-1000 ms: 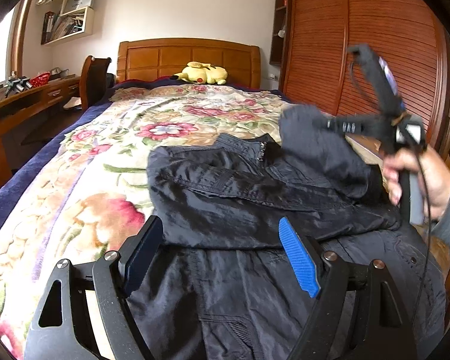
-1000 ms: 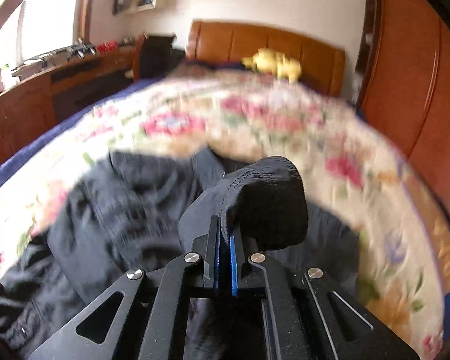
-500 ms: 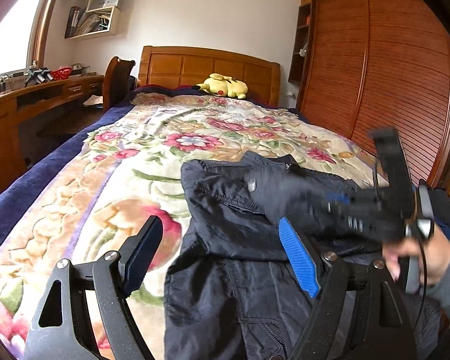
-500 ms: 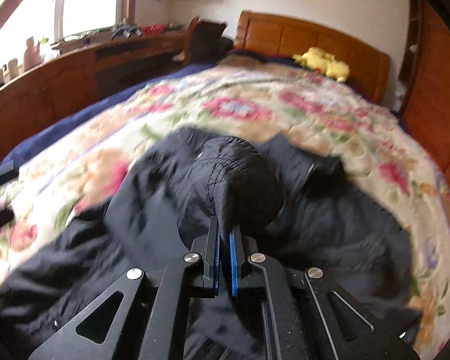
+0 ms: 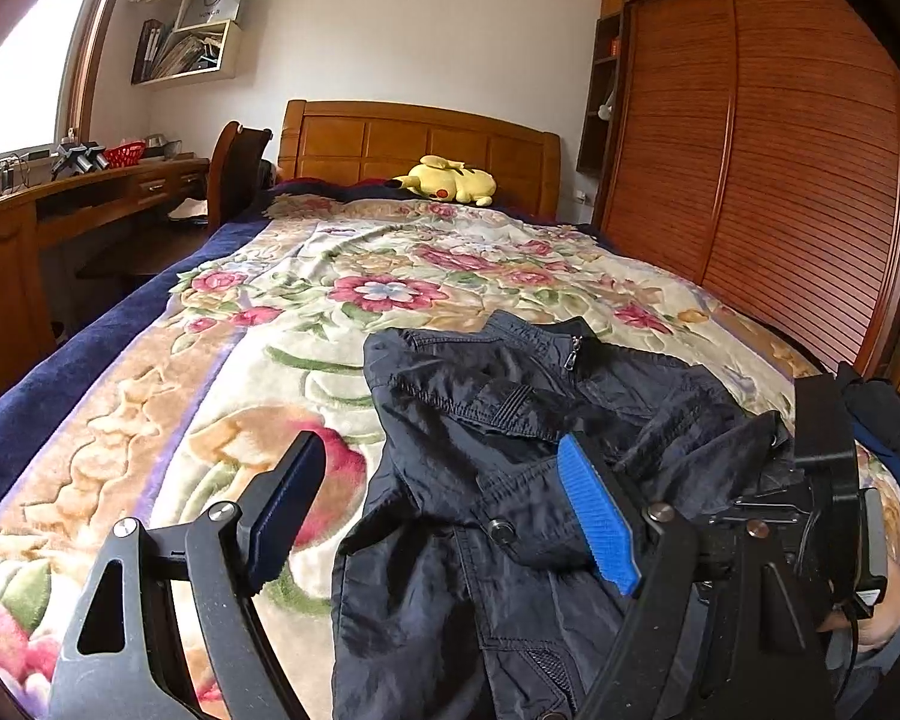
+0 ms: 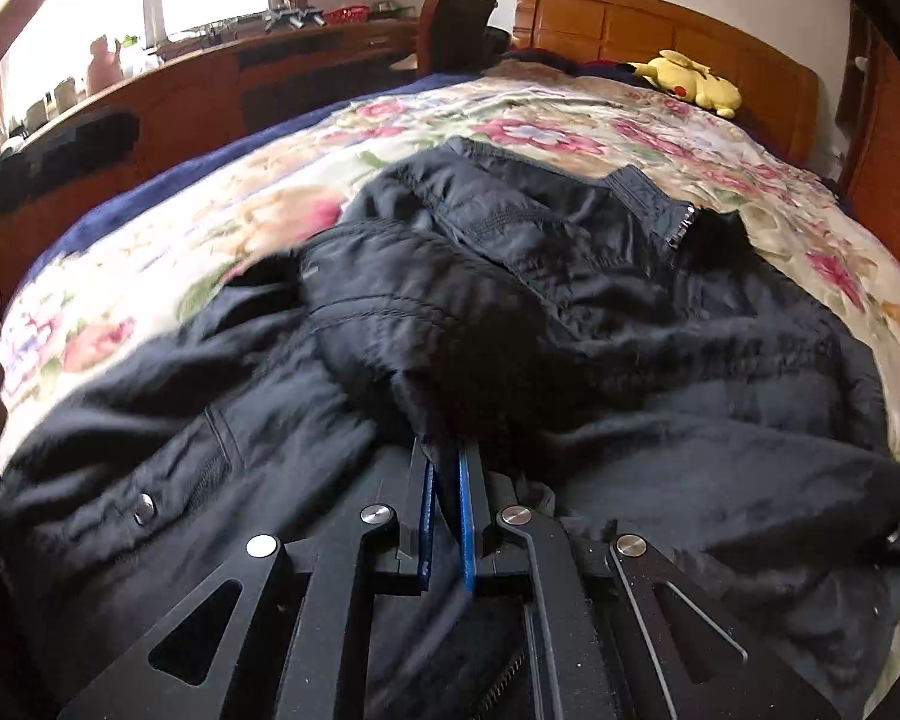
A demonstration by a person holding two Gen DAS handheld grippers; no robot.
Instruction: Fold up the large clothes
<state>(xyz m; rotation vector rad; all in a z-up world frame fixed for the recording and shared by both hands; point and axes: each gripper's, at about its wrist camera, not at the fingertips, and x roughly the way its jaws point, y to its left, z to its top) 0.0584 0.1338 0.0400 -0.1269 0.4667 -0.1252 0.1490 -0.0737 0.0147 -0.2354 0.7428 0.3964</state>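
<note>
Sleeve [image 6: 414,324] carried down across jacket [image 5: 510,480] on bed [image 5: 210,372]; my right claw [image 6: 444,480] clamped on its cuff. Left claw [image 5: 444,510] apart, empty. Light, limp, slippery nylon: grip seams, hem.

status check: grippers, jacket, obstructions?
Left gripper open, empty. Right gripper shut on black nylon jacket sleeve, laid across jacket body. Nothing blocking on floral bedspread.

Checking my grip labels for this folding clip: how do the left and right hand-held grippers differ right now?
The left hand-held gripper stands wide open with nothing between its pads; the right hand-held gripper is shut on a fold of the black jacket. The left hovers over the jacket's near edge; the right is down on the fabric. Both have blue pads and black frames.
</note>
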